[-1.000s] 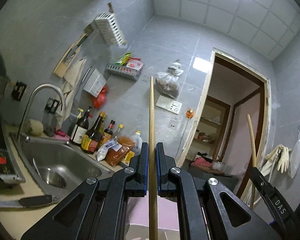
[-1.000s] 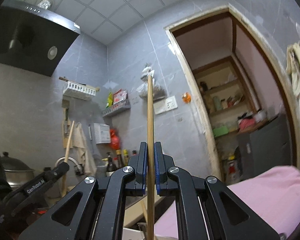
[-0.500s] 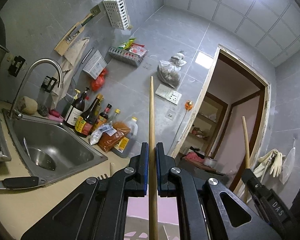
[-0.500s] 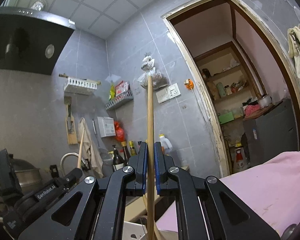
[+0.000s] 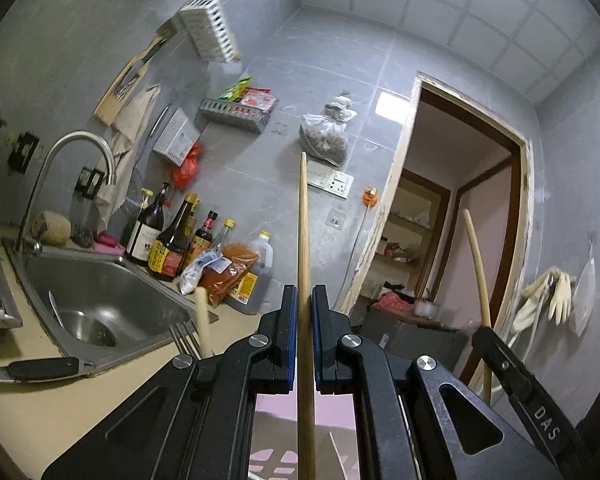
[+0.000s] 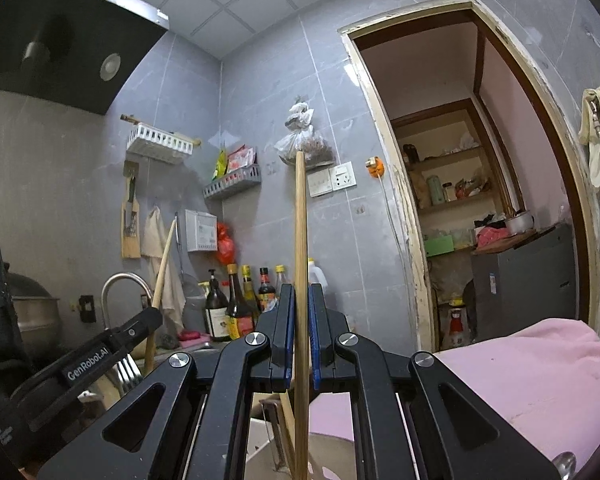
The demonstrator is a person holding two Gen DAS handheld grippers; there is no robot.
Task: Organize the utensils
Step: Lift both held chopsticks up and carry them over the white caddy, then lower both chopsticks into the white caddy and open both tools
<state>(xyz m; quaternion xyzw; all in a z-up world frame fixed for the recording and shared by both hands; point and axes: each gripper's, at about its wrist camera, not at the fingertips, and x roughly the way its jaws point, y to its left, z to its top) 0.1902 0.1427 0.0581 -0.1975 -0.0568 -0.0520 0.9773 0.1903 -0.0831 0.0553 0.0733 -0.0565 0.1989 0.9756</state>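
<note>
My left gripper (image 5: 303,300) is shut on a long wooden chopstick (image 5: 303,220) that stands upright between its blue pads. In the right wrist view my right gripper (image 6: 299,300) is shut on a second upright chopstick (image 6: 300,220). Each gripper shows in the other's view: the right one (image 5: 500,364) with its chopstick (image 5: 476,264) at the right, the left one (image 6: 112,344) with its chopstick (image 6: 164,264) at the left. Fork tines (image 5: 184,338) and a wooden handle tip (image 5: 202,320) stick up just left of the left gripper. What holds them is hidden.
A steel sink (image 5: 100,300) with a tap lies to the left, sauce bottles (image 5: 172,240) behind it. A black-handled knife (image 5: 40,368) rests on the beige counter (image 5: 60,408). A pink cloth (image 6: 520,372) lies lower right, an open doorway (image 6: 460,200) beyond.
Both grippers have sunk a little with their chopsticks still clamped. The fork tines and the wooden handle tip have come into the left wrist view.
</note>
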